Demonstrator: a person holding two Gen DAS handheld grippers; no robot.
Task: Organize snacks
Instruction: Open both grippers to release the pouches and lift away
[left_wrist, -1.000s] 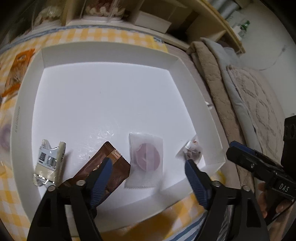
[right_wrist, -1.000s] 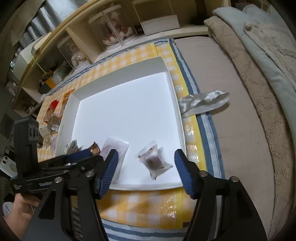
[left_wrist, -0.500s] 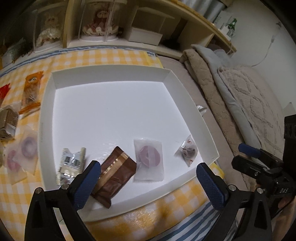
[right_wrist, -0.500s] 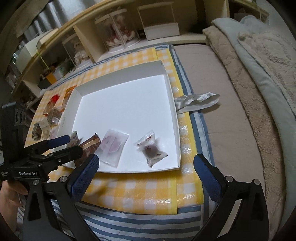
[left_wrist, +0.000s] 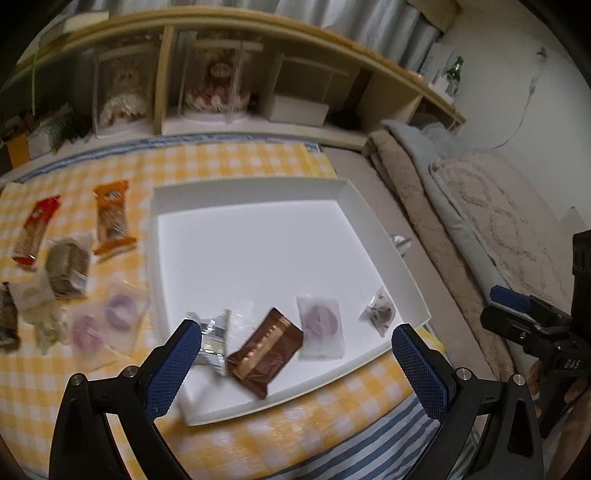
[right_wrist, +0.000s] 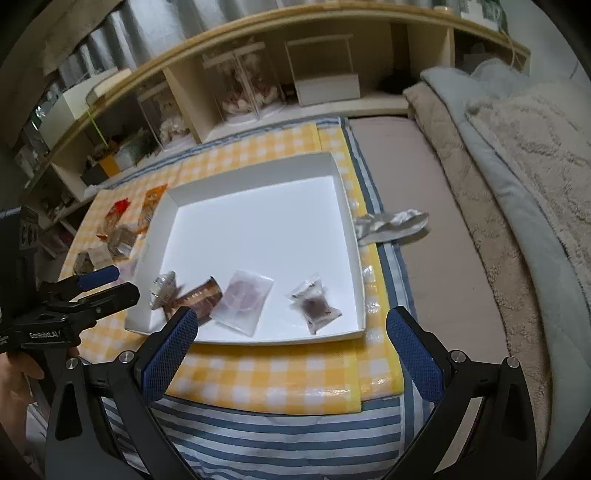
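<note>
A white tray (left_wrist: 255, 192) (right_wrist: 258, 173) lies on a yellow checked cloth. Along its near edge lie a silver packet (left_wrist: 214, 339) (right_wrist: 162, 290), a brown packet (left_wrist: 266, 350) (right_wrist: 199, 297), a clear pouch with a purple disc (left_wrist: 321, 330) (right_wrist: 243, 299) and a small clear pouch with a dark sweet (left_wrist: 380, 314) (right_wrist: 314, 306). My left gripper (left_wrist: 295, 365) hangs open above the tray's near edge, holding nothing. My right gripper (right_wrist: 291, 354) is open too, over the cloth in front of the tray, empty.
Several loose snacks lie on the cloth left of the tray: an orange packet (left_wrist: 110, 221), a red packet (left_wrist: 35, 230), purple-ring pouches (left_wrist: 107, 325). A crumpled silver wrapper (right_wrist: 391, 225) lies right of the tray. A shelf unit (left_wrist: 221, 92) runs behind; blankets (right_wrist: 517, 166) are at right.
Both grippers have opened wide and risen back from the tray. The brown packet and the dark-sweet pouch now lie free in the tray. More of the cloth and loose snacks shows.
</note>
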